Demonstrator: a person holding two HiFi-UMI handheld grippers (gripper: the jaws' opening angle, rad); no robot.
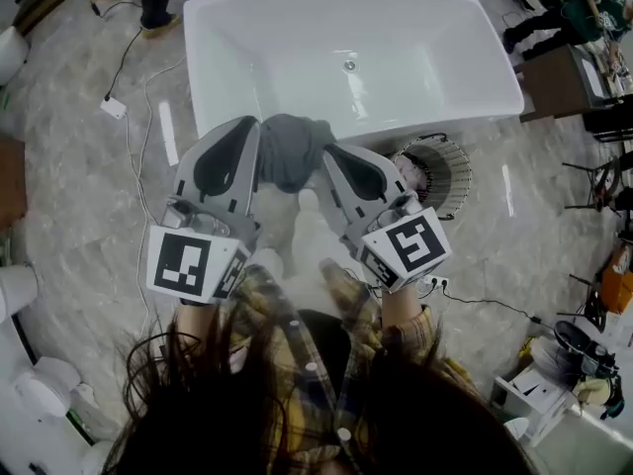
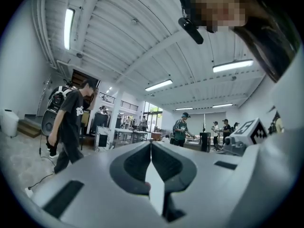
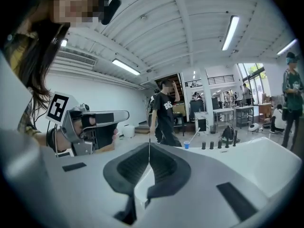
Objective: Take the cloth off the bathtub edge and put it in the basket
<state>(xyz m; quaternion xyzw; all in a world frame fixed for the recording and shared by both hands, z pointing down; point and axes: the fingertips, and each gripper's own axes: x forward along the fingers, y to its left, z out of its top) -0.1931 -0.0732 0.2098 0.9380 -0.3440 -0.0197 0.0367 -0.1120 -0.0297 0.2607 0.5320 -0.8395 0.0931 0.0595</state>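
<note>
Nothing done yet. Left gripper (image 1: 253, 127) and right gripper (image 1: 327, 152) both have jaws together, empty, tips flanking the grey cloth (image 1: 290, 152). The cloth is draped on the near edge of the bathtub (image 1: 495, 79). Basket (image 1: 442, 172) is just right, on the marbled floor (image 1: 89, 196). Open hall, people beyond.

Open workshop hall, freestanding bathtub (image 1: 297, 62), marble floor (image 1: 69, 206), workbenches (image 3: 237, 111), strip lights (image 2: 69, 27)
</note>
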